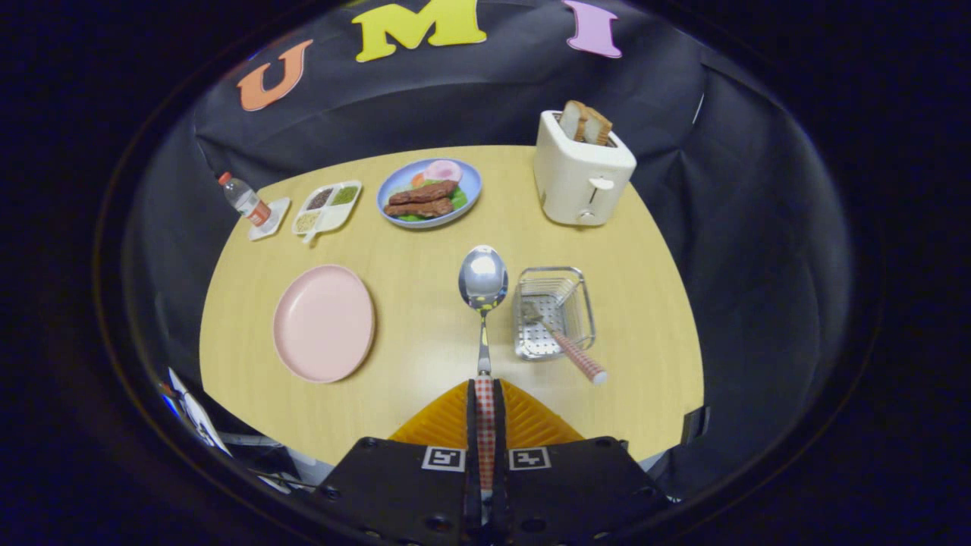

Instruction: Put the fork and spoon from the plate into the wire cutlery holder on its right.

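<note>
My gripper (485,394) is shut on the checked handle of the spoon (482,282), whose shiny bowl sticks out ahead of the fingers, above the table. The pink plate (324,322) lies bare to the left of the spoon. Right of the spoon's bowl stands the wire cutlery holder (553,312). The fork (565,341) lies inside it, tines down in the basket and its checked handle leaning out over the near rim.
A white toaster (581,171) with bread slices stands beyond the holder. A blue plate of food (429,192), a divided condiment tray (327,207) and a small bottle (244,199) on a coaster line the far side of the round wooden table (425,356).
</note>
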